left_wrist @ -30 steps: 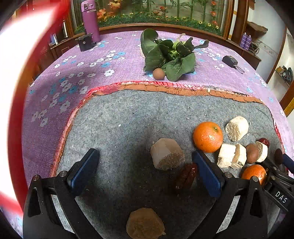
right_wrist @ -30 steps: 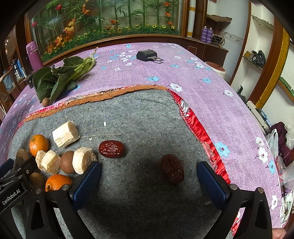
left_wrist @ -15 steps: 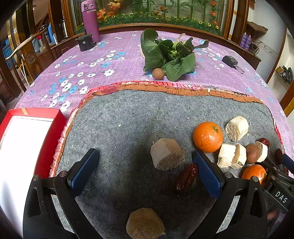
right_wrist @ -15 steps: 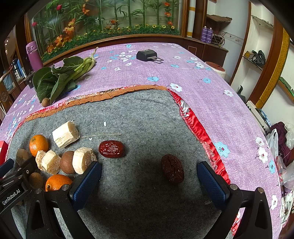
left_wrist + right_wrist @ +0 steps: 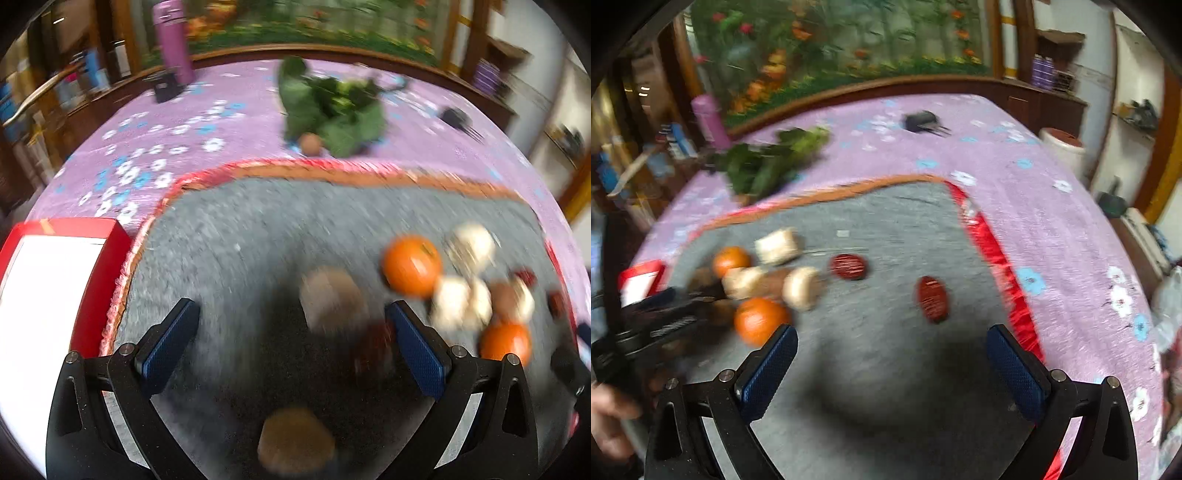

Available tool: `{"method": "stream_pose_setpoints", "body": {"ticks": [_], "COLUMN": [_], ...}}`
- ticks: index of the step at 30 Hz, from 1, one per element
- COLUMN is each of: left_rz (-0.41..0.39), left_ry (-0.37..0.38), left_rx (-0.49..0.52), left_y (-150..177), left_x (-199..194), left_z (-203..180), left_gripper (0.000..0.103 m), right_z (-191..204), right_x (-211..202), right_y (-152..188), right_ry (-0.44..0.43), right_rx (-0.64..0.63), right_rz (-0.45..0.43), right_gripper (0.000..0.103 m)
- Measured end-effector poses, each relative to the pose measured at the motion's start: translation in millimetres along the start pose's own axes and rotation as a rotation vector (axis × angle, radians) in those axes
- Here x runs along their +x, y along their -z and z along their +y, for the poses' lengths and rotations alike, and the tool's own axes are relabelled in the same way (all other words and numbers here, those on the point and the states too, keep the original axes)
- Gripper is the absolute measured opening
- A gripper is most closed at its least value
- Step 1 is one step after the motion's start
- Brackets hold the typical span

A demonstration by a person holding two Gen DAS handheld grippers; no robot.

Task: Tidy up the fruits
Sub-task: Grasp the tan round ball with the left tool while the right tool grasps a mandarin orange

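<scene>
Both views are motion-blurred. My left gripper (image 5: 291, 336) is open and empty over the grey felt mat (image 5: 258, 229). Ahead of it lie a tan chunk (image 5: 332, 295), a red date (image 5: 373, 350) by its right finger, and a brown chunk (image 5: 295, 439) near the camera. To the right are two oranges (image 5: 412, 266) (image 5: 506, 341), pale chunks (image 5: 461, 302) and a brown round fruit (image 5: 504, 297). My right gripper (image 5: 892, 363) is open and empty. Two red dates (image 5: 849, 266) (image 5: 932, 297) lie ahead of it, with an orange (image 5: 759, 319) by its left finger.
A red-rimmed white tray (image 5: 48, 295) sits at the mat's left edge; it also shows in the right wrist view (image 5: 641, 280). Leafy greens (image 5: 332, 110), a purple bottle (image 5: 171, 37) and a black key fob (image 5: 921, 120) lie on the purple flowered cloth (image 5: 166, 147) behind.
Both grippers have started moving, so both views are now blurred. The right gripper has pulled back and turned left, so the fruits sit farther ahead. The tray stays at the left.
</scene>
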State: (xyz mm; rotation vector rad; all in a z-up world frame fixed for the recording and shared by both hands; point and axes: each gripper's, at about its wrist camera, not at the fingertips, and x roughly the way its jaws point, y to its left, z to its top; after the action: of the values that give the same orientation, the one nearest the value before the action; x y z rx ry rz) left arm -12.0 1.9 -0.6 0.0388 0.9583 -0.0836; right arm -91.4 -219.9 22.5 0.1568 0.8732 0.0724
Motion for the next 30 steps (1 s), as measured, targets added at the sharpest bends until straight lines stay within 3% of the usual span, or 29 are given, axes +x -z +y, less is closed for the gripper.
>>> {"method": "stream_pose_setpoints", "body": {"ticks": [1,5,9,13,14,17,19,21,24,27,30], "left_rz": [-0.007,-0.127,-0.106,-0.077,-0.073,-0.073,-0.076,-0.062,-0.012,0.019,0.037], "left_ry": [0.019,-0.015,-0.027,-0.004,0.008,0.041,0.047,0.058,0.106,0.105,0.108], "left_rx": [0.024,0.078,0.099,0.11,0.12,0.144,0.174,0.205,0.213,0.206,0.213], "left_y": [5.1,34.9,61.7,68.2,67.3,63.3,60.3,58.8,55.2,51.5,48.4], "left_x": [-8.6,-66.6,-91.6,-92.7,-91.1,-88.2,-85.1,-79.6,-66.6,-54.3,-44.5], "left_z": [2.1,29.1,56.3,61.2,58.3,48.5,39.9,30.3,23.0,17.9,12.7], "left_gripper": [0.093,0.093,0.093,0.093,0.093,0.093,0.091,0.086,0.078,0.069,0.062], "right_z": [4.5,36.8,66.3,71.9,70.3,72.9,78.1,77.7,62.9,45.2,31.9], "right_x": [-4.6,-19.6,0.6,31.2,36.7,38.3,37.9,35.9,33.7,29.6,25.2], "right_y": [2.0,8.6,6.9,2.6,2.0,1.8,3.1,2.9,-0.3,-2.1,-2.3], "right_ry": [-0.017,-0.064,-0.057,-0.016,-0.026,0.004,0.005,-0.017,-0.099,-0.195,-0.368], "right_rx": [-0.015,-0.131,-0.165,-0.134,-0.117,-0.129,-0.166,-0.167,-0.095,-0.018,0.05], "right_rz": [-0.012,-0.05,-0.015,0.072,0.089,0.067,0.059,0.049,0.039,0.024,0.0], "right_gripper": [0.102,0.102,0.101,0.07,0.071,0.06,0.039,0.034,0.034,0.034,0.034]}}
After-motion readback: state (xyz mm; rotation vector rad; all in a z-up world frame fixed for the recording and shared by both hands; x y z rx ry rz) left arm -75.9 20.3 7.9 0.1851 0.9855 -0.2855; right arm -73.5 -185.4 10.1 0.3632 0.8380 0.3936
